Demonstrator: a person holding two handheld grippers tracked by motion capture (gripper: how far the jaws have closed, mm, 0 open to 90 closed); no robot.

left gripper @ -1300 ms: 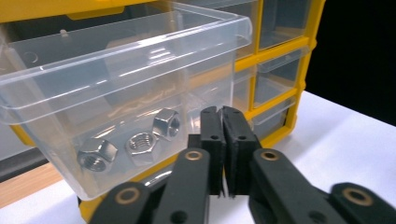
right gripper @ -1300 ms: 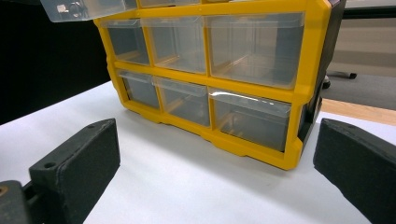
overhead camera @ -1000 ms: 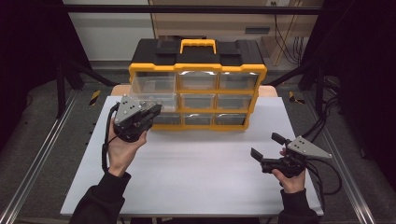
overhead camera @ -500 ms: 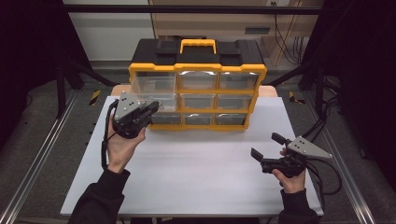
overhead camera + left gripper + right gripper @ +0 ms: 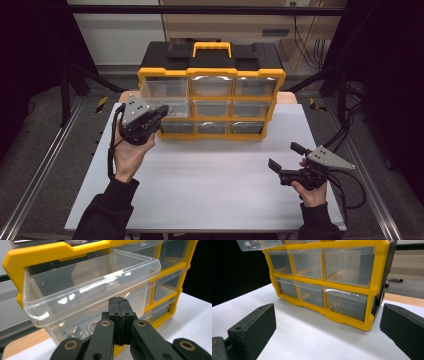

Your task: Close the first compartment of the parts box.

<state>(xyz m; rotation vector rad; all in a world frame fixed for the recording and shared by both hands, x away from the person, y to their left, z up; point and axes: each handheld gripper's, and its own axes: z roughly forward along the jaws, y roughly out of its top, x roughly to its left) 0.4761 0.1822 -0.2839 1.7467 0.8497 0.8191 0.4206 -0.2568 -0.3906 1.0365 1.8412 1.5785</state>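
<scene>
Drawer (image 5: 87, 290), top-left of cabinet (image 5: 210, 95), part-open: pull level; left gripper (image 5: 119, 312) clenched, possibly empty; right gripper (image 5: 284, 161) released.

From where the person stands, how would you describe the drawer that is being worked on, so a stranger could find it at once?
Find the yellow and black organizer standing at the far side of the white table. Look at its top row, at the left end, just above the left gripper. That clear drawer is the only one pulled out toward the person, while its neighbours sit flush, and metal nuts lie inside it.
</scene>
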